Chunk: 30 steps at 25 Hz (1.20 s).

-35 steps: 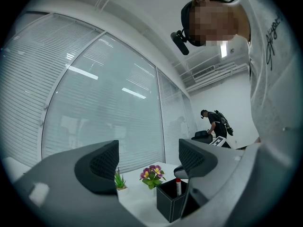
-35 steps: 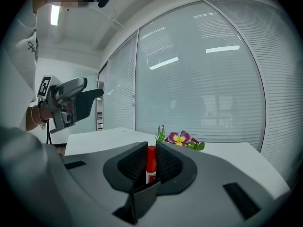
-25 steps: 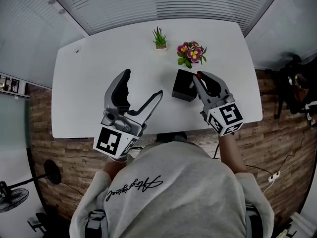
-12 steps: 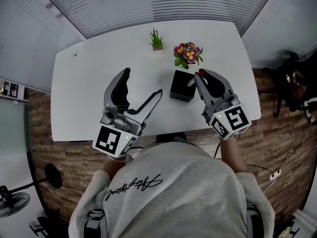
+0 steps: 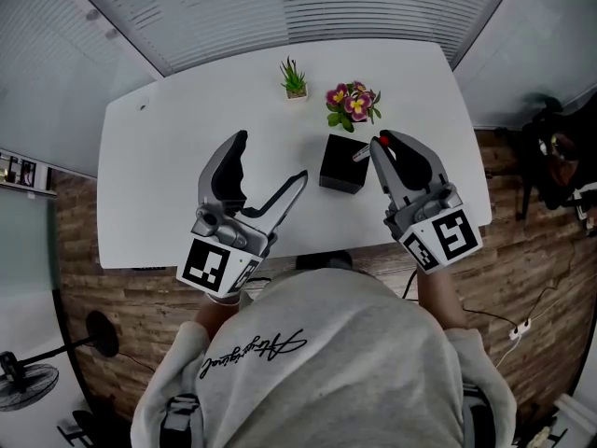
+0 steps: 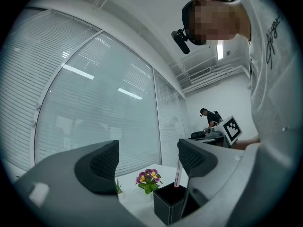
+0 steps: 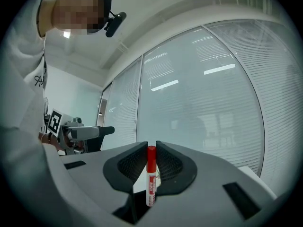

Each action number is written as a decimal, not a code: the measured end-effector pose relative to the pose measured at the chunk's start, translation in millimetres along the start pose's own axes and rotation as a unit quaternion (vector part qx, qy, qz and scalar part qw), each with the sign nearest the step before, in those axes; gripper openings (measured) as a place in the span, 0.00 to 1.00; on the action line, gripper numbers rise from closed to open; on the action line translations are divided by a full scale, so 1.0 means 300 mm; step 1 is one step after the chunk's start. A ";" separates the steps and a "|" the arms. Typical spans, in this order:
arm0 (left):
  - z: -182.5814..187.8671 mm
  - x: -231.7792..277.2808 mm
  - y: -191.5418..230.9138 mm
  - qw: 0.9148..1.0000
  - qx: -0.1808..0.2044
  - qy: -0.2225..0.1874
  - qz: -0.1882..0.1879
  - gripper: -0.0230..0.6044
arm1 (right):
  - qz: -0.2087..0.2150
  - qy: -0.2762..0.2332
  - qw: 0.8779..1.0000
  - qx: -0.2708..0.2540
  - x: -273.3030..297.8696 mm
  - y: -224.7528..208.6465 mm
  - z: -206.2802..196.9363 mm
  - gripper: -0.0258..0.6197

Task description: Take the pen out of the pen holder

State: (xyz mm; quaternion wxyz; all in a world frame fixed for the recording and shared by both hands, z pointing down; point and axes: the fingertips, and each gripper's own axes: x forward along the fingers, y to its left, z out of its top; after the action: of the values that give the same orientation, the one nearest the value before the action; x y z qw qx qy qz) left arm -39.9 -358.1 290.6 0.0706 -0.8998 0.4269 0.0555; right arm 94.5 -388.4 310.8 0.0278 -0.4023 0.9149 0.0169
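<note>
A black square pen holder [image 5: 340, 164] stands on the white table [image 5: 159, 175], right of the middle. My right gripper [image 5: 377, 145] hangs over the holder's right side, shut on a white marker pen with a red cap [image 7: 151, 175]. The pen stands upright between the pads, red cap [image 5: 376, 140] on top. In the left gripper view the pen [image 6: 177, 173] has its lower end at the mouth of the holder [image 6: 166, 203]. My left gripper [image 5: 270, 159] hovers left of the holder, open and with nothing in it.
A small green plant in a pot [image 5: 294, 79] and a bunch of purple and yellow flowers [image 5: 352, 102] stand behind the holder. The table's near edge runs just under both grippers. Another person [image 6: 207, 117] stands far off in the room.
My right gripper has risen with the pen, drawing it up out of the holder. The left gripper has stayed where it was.
</note>
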 end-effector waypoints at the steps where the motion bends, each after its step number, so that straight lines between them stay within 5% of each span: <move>1: 0.000 0.001 -0.001 1.000 0.000 -0.001 -0.001 0.64 | 0.000 -0.004 1.000 -0.001 -0.003 0.000 0.011 0.12; 30: 0.004 0.034 0.014 1.000 0.004 -0.001 -0.006 0.64 | -0.016 -0.064 0.998 -0.006 -0.056 -0.028 0.163 0.12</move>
State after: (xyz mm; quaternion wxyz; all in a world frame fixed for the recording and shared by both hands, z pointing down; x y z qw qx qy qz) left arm -37.0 -368.3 287.6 0.0751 -0.9020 0.4217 0.0540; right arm 113.7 -379.0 263.1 0.0845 -0.4148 0.9047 0.0476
